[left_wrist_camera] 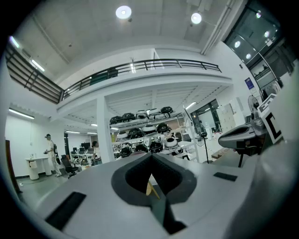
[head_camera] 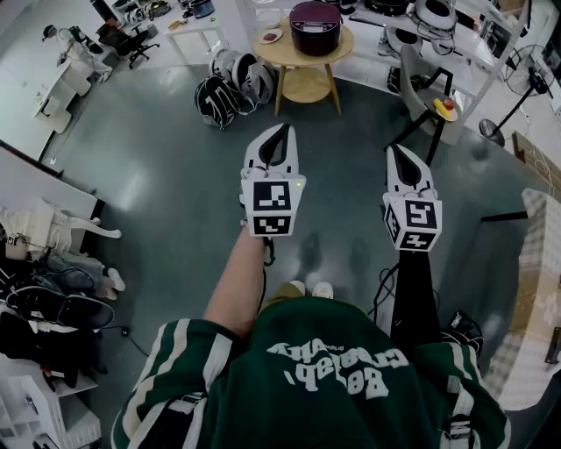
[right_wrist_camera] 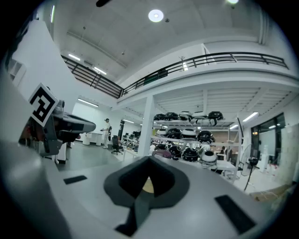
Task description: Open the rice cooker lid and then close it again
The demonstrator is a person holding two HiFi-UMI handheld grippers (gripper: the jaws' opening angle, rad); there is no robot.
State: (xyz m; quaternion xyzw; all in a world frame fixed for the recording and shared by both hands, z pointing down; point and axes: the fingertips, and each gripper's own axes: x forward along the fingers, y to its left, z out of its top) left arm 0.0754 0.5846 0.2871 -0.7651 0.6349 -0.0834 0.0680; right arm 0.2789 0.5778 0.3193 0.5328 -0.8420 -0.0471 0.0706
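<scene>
A dark maroon rice cooker (head_camera: 316,26) with its lid down stands on a round wooden table (head_camera: 282,53) far ahead at the top of the head view. Both grippers are held level above the grey floor, well short of the table and pointing toward it. The left gripper (head_camera: 285,129) has its jaws together with nothing between them; the left gripper view shows the tips (left_wrist_camera: 151,156) meeting. The right gripper (head_camera: 392,149) is likewise shut and empty, its tips (right_wrist_camera: 149,158) closed in the right gripper view. A sliver of the wooden table (right_wrist_camera: 148,186) shows through its jaw hollow.
Several black and white cookers (head_camera: 232,88) lie on the floor left of the table. A small dish (head_camera: 270,36) sits beside the cooker. A stand with a red button (head_camera: 443,110) and a fan (head_camera: 517,88) are at right. Shelves of cookers (left_wrist_camera: 145,130) rise ahead; a person (left_wrist_camera: 50,151) stands far left.
</scene>
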